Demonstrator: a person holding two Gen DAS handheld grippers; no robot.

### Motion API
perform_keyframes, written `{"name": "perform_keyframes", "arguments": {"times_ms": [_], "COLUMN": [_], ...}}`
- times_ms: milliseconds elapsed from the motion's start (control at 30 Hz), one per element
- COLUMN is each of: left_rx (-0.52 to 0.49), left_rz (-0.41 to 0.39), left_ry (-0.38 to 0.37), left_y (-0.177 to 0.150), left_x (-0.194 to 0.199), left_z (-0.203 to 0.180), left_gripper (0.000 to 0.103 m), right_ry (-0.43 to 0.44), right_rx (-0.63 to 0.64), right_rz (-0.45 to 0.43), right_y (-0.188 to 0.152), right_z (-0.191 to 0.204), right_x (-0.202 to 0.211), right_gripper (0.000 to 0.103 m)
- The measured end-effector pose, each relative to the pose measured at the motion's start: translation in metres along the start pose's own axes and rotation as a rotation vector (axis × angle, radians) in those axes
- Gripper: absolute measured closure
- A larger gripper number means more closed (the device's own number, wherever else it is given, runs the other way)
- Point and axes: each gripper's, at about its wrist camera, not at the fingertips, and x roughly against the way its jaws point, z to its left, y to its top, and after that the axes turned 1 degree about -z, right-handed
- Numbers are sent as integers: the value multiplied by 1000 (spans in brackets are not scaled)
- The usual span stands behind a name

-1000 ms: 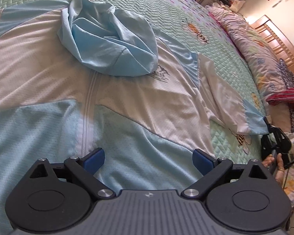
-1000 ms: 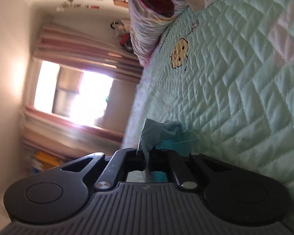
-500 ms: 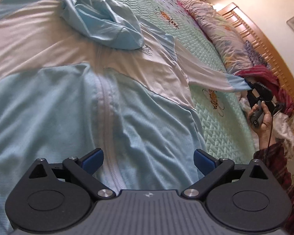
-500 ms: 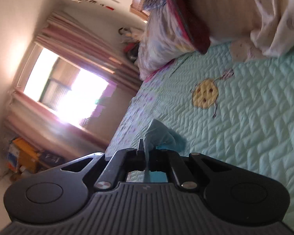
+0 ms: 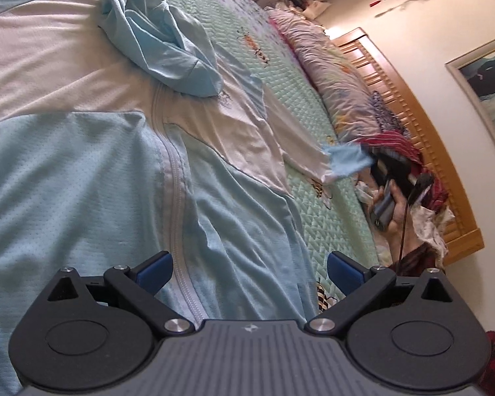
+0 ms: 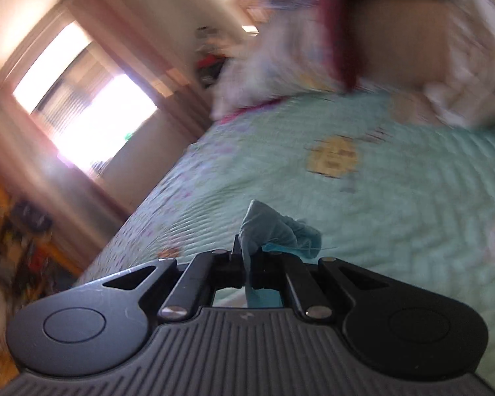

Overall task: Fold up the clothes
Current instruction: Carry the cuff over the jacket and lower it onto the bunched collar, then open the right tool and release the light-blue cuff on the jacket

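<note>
Blue-white jacket (image 5: 122, 151) spread flat on green quilt (image 5: 300, 112), filling left and centre of left wrist view. Left gripper (image 5: 247, 272) at bottom edge, jaws wide apart, nothing between them, jacket hem just beyond. Right gripper (image 6: 247, 259) clenched on blue sleeve cuff (image 6: 274, 231); in left view the cuff is lifted at mid-right, sleeve (image 5: 300, 145) stretched toward it.

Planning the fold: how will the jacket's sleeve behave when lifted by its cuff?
Probably floppy: the sleeve sags between the body and the blue cuff pinched in the right gripper. Likely light, since the thin mesh bunches easily. It may slip from a small pinch.
</note>
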Motion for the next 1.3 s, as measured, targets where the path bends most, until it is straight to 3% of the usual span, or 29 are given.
{"name": "perform_keyframes", "arguments": {"times_ms": [100,200,300,400,500,567,700,867,1000,1133,1300], "left_rx": [-5,-1,5,8,-5,-27,-47,-83,-90,-99,-104], "left_rz": [-31,-75,-119,-140,-142,-141,-136,-131,-121,-107,-105], "left_ry": [-23,-54,-79,-116,-145,-168,-225,-292,-323,-340,-342], "left_y": [2,4,4,2,-1,-2,-1,0,-3,-6,-6], "left_x": [12,26,36,40,40,42,44,51,54,54,54], "left_z": [6,14,24,32,37,39,39,30,27,24,22], "left_gripper": [3,1,1,1,1,1,1,1,1,1,1], "right_ry": [122,283,409,490,474,428,373,337,333,347,429], "right_rx": [191,404,616,777,912,986,1055,1044,928,619,198], "right_rz": [6,32,79,213,344,367,315,285,268,260,245], "right_y": [-11,-46,-107,-194,-276,-313,-330,-332,-323,-277,-216], "right_z": [84,179,259,307,322,321,323,326,320,310,300], "right_x": [3,12,19,9,-8,-11,-4,1,-2,-13,-23], "right_gripper": [100,100,99,97,97,97,97,97,97,96,94]}}
